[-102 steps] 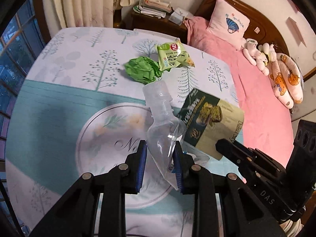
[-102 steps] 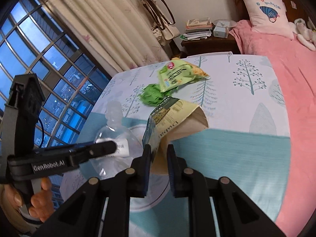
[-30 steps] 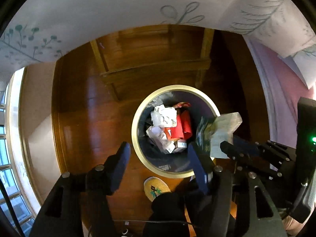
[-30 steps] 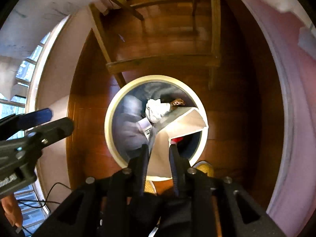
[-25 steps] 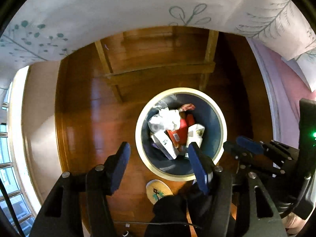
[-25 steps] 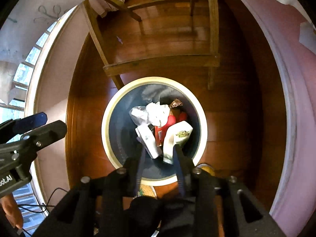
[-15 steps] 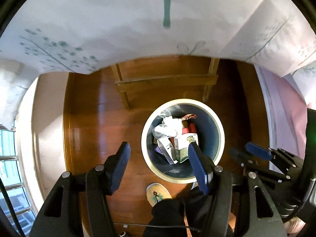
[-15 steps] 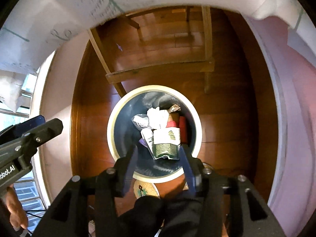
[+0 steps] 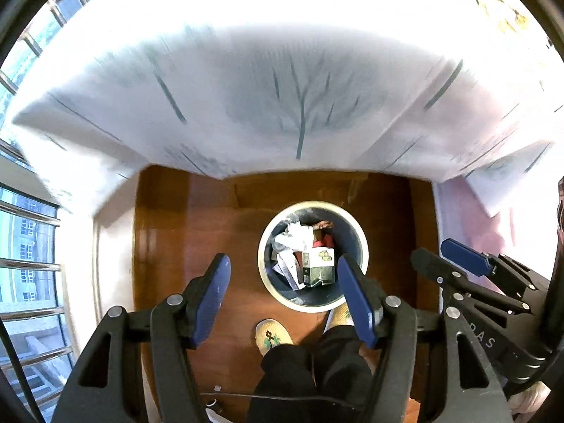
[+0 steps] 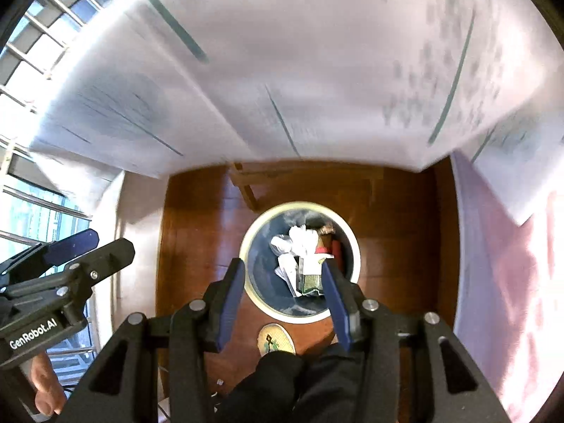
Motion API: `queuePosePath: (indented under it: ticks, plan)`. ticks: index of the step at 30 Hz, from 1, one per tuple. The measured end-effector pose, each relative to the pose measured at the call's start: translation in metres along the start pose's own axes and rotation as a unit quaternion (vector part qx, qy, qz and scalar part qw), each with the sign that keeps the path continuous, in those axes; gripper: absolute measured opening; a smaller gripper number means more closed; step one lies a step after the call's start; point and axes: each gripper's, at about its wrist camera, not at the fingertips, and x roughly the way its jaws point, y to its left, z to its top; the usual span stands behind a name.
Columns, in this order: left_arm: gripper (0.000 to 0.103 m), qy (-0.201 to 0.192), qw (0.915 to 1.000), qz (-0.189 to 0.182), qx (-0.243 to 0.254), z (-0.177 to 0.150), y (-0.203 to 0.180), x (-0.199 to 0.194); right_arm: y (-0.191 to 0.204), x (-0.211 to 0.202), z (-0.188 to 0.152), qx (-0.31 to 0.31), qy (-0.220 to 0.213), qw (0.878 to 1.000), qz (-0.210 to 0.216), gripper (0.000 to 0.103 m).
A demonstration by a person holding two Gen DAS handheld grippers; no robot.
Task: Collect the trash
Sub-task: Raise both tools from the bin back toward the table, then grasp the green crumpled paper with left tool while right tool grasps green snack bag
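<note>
we see left claw [image 9: 282,296] opening, empty | right claw [image 10: 282,294] released, empty | trash [image 9: 306,257] in bin [image 9: 363,246] straight below both (floor level) | tabletop cloth [image 9: 282,88] ahead, neither claw nearer

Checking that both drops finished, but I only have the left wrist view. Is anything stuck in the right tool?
Observer: No. The right wrist view looks straight between the right tool's pads: they stand apart with nothing between them, and the bin shows through the gap.
Reviewer: And what holds the left tool? My view cuts its handle off.
Observer: A bare hand grips the handle of the left tool at the lower left of the right wrist view.
</note>
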Motion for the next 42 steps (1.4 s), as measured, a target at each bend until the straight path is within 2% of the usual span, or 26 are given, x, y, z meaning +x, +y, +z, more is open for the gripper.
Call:
queuePosePath:
  ticks: [3, 8, 13, 18, 25, 30, 32, 33, 36, 42]
  plan:
    - [0.062, -0.023, 0.9997, -0.002, -0.012, 0.011, 0.002, -0.042, 0.009, -0.038, 0.009, -0.012, -0.016, 1.000, 0.007, 0.045]
    - [0.062, -0.084, 0.9962, -0.005, -0.023, 0.037, 0.003, -0.121, 0.018, -0.106, 0.028, -0.032, -0.043, 0.998, 0.022, 0.045]
    - [0.062, -0.143, 0.9894, 0.001, -0.028, 0.063, -0.004, -0.187, 0.024, -0.164, 0.051, -0.053, -0.082, 0.995, 0.025, 0.045]
    - [0.062, -0.192, 0.9809, 0.016, -0.026, 0.088, -0.016, -0.239, 0.021, -0.222, 0.085, -0.068, -0.138, 0.988, 0.027, 0.045]
    - [0.063, -0.230, 0.9724, 0.033, -0.027, 0.123, -0.038, -0.277, 0.005, -0.270, 0.124, -0.084, -0.205, 0.974, 0.035, 0.045]
    - [0.063, -0.221, 0.9745, 0.032, -0.024, 0.154, -0.051, -0.288, -0.008, -0.280, 0.149, -0.083, -0.223, 0.970, 0.044, 0.045]
    - [0.068, -0.215, 0.9759, 0.031, -0.015, 0.171, -0.055, -0.289, -0.014, -0.283, 0.159, -0.078, -0.232, 0.969, 0.041, 0.045]
    - [0.074, -0.213, 0.9764, 0.031, -0.012, 0.178, -0.056, -0.289, -0.018, -0.285, 0.163, -0.075, -0.236, 0.968, 0.042, 0.045]
    - [0.076, -0.210, 0.9773, 0.028, 0.000, 0.207, -0.059, -0.289, -0.027, -0.289, 0.180, -0.057, -0.243, 0.967, 0.045, 0.046]
    - [0.076, -0.192, 0.9805, 0.023, 0.039, 0.290, -0.058, -0.269, -0.035, -0.289, 0.226, -0.023, -0.258, 0.965, 0.029, 0.048]
